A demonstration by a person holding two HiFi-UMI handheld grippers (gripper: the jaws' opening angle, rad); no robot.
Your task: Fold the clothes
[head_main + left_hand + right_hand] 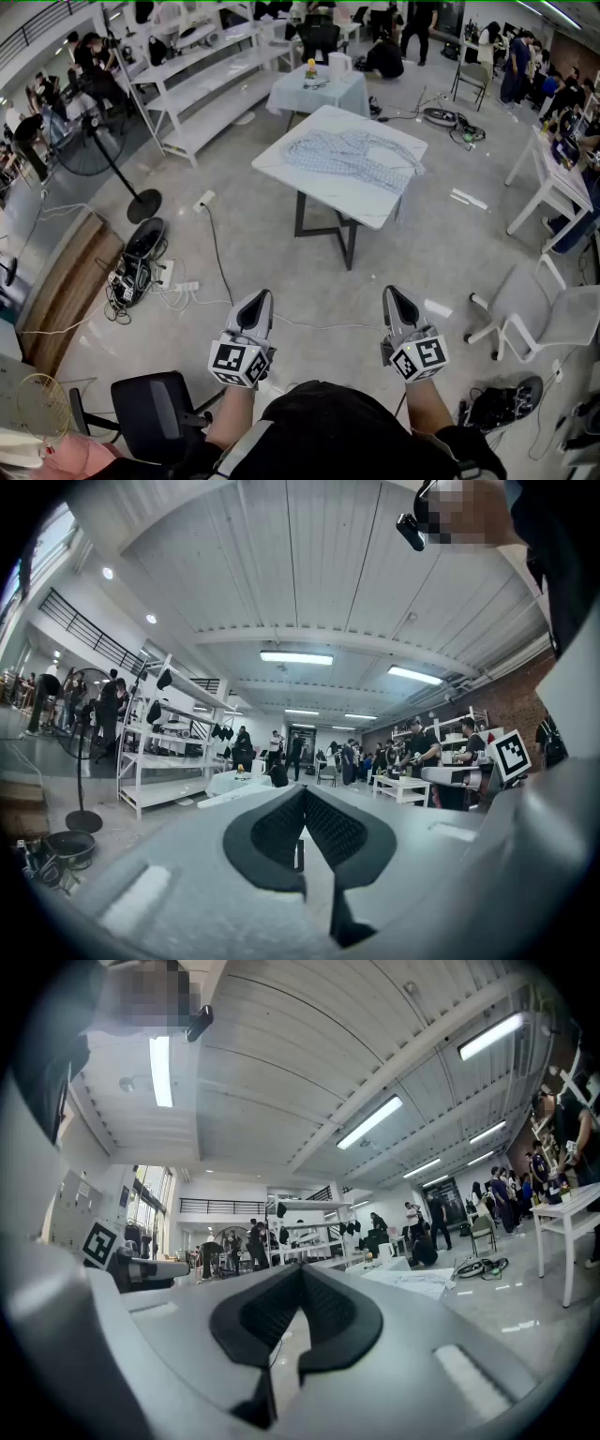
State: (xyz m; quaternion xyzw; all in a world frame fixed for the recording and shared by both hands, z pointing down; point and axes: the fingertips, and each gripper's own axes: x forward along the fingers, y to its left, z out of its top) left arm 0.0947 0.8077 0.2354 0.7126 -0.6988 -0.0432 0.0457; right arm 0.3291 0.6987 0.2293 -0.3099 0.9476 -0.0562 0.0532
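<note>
A pale checked garment [352, 155] lies crumpled on a white square table [281, 167] some way ahead of me on the floor. My left gripper [256, 302] and right gripper [395, 298] are held level in front of my body, well short of the table, both shut with nothing between the pads. In the left gripper view the jaws [305, 794] meet at the tips, and the table edge [230, 797] shows far off. The right gripper's jaws [300, 1271] also meet, with the garment [412, 1282] visible beyond them.
A black office chair [155, 412] stands at my lower left and a white chair [544, 314] at the right. A standing fan [94, 150], cables and a power strip [178, 286] lie on the floor at left. White shelving [211, 89], more tables and several people fill the back.
</note>
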